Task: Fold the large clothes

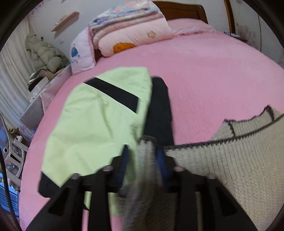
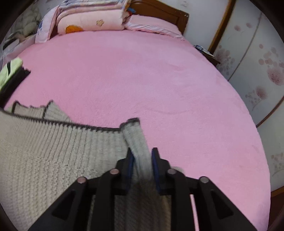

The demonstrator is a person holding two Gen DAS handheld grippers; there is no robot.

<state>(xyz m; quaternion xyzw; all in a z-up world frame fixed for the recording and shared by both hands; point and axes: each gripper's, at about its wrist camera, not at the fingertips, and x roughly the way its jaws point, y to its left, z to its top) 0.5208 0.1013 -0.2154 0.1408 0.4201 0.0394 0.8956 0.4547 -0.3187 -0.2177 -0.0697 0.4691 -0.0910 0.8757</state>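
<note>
A beige ribbed knit sweater with dark trim is stretched between both grippers above the pink bed. My left gripper is shut on one bunched edge of the sweater. My right gripper is shut on the other edge of the sweater, whose body hangs to its left. A folded light green and black garment lies on the bed just beyond the left gripper; it also shows at the left edge of the right wrist view.
Folded pink quilts and a pillow are stacked at the wooden headboard. A puffy jacket and clutter lie left of the bed. A floral wardrobe stands on the right. The bed sheet spreads ahead.
</note>
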